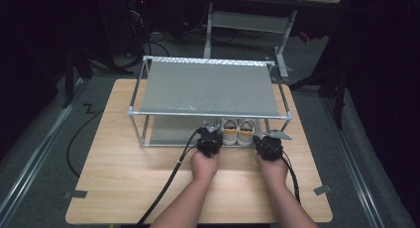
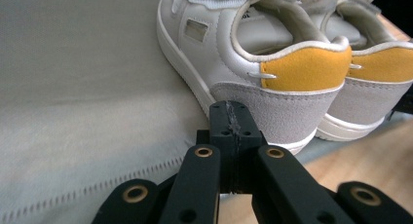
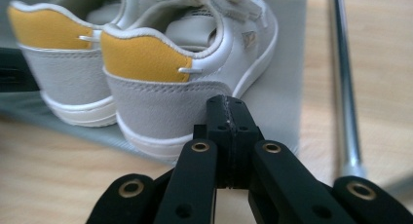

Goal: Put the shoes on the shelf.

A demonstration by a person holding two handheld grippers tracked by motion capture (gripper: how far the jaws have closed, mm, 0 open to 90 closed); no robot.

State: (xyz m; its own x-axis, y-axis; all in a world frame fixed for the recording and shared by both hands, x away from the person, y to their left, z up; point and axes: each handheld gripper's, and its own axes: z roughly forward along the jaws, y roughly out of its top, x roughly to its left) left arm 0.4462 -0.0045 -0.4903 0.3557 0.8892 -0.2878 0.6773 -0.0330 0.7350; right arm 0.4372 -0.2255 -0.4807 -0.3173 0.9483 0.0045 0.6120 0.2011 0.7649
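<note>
— Both grippers sit at the front edge of the rack point(image 1: 208, 86), don't they? We see the left gripper point(image 1: 210, 137) and the right gripper point(image 1: 270, 141) side by side on the table point(image 1: 124, 178), each held in a hand, with the pair of shoes point(image 1: 237, 131) between them on the lower shelf point(image 1: 168, 130).

— Yes. In the left gripper view, our left gripper point(image 2: 233, 118) has its jaws pressed flat together with nothing between them, and its tip sits just at the grey heel of the left shoe point(image 2: 253, 63). We cannot tell whether it touches.

— And the right one?

— Same picture: the right gripper point(image 3: 229, 112) has its jaws pressed together too, holding nothing, with its tip just in front of the heel of the right shoe point(image 3: 180, 73).

— How do the shoes lie?

— Upright, touching or nearly touching, heels toward us at the front edge of the grey cloth shelf. They are white with a yellow patch above a grey band at the heel.

— Anything else we can make out?

— The rack has a metal frame and a grey top shelf point(image 1: 208, 89), which hides the toes of the shoes in the high view. A metal bar point(image 3: 343, 87) of the frame runs along the right side in the right gripper view. Black cables point(image 1: 168, 188) trail back from the grippers across the wooden tabletop.
</note>
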